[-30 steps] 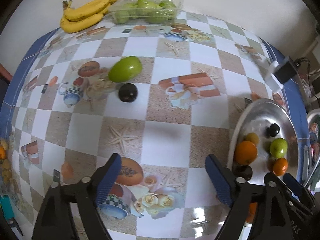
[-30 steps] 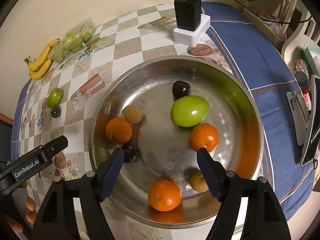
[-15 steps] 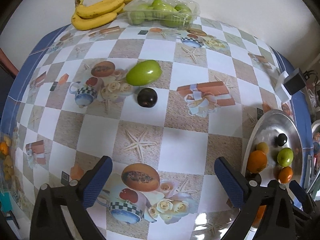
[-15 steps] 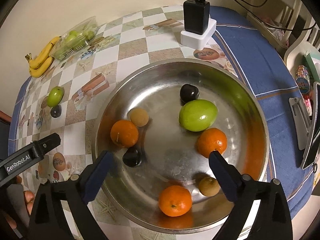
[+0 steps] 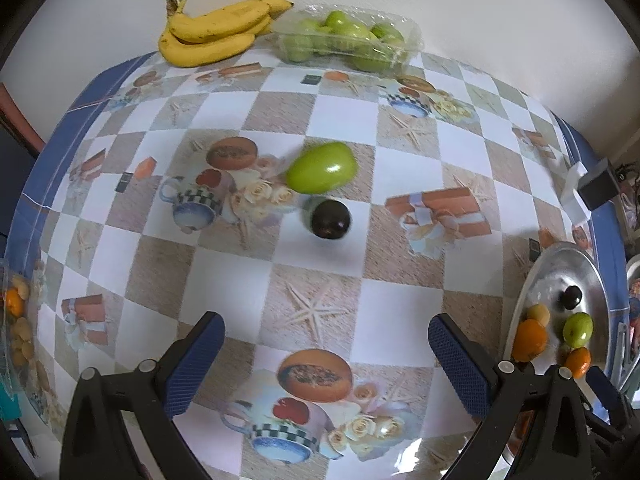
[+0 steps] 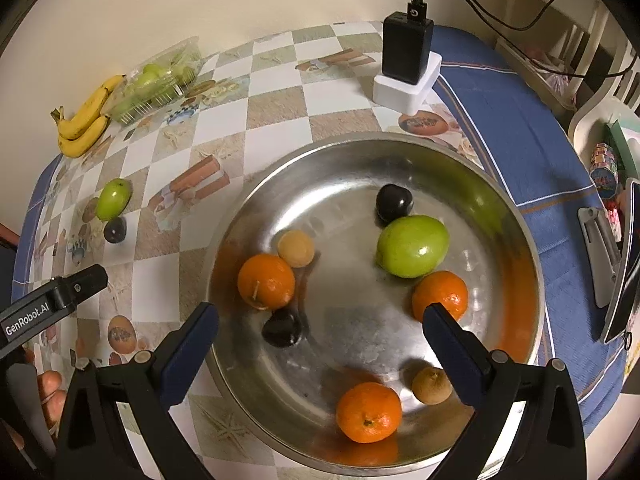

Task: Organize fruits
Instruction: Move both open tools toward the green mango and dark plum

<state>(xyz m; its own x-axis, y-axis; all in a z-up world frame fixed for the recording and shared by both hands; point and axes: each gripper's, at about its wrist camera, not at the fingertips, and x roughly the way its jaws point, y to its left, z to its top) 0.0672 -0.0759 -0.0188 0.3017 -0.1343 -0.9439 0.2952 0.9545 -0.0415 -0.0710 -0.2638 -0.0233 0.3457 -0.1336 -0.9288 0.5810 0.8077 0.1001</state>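
Note:
A green fruit (image 5: 321,168) and a dark plum (image 5: 330,219) lie side by side on the checked tablecloth, well ahead of my left gripper (image 5: 323,322), which is open and empty above the cloth. My right gripper (image 6: 320,312) hangs open over the steel bowl (image 6: 360,292), holding nothing. The bowl holds three oranges (image 6: 266,281), a green fruit (image 6: 412,246), two dark plums (image 6: 281,328) and two small brown fruits (image 6: 296,248). One plum lies between the right jaws, touching neither. The bowl (image 5: 580,268) also shows at the right edge of the left wrist view.
Bananas (image 5: 216,32) and a clear tub of green fruit (image 5: 348,40) sit against the far wall. A black charger on a white box (image 6: 406,48) stands behind the bowl. A phone on a stand (image 6: 624,264) is at the right. A packet of small fruit (image 5: 16,320) lies at the left edge.
Both grippers' jaws have spread wider. The left gripper has shifted left, so the green fruit and plum now sit nearer the centre of its view. The right gripper has stayed over the bowl.

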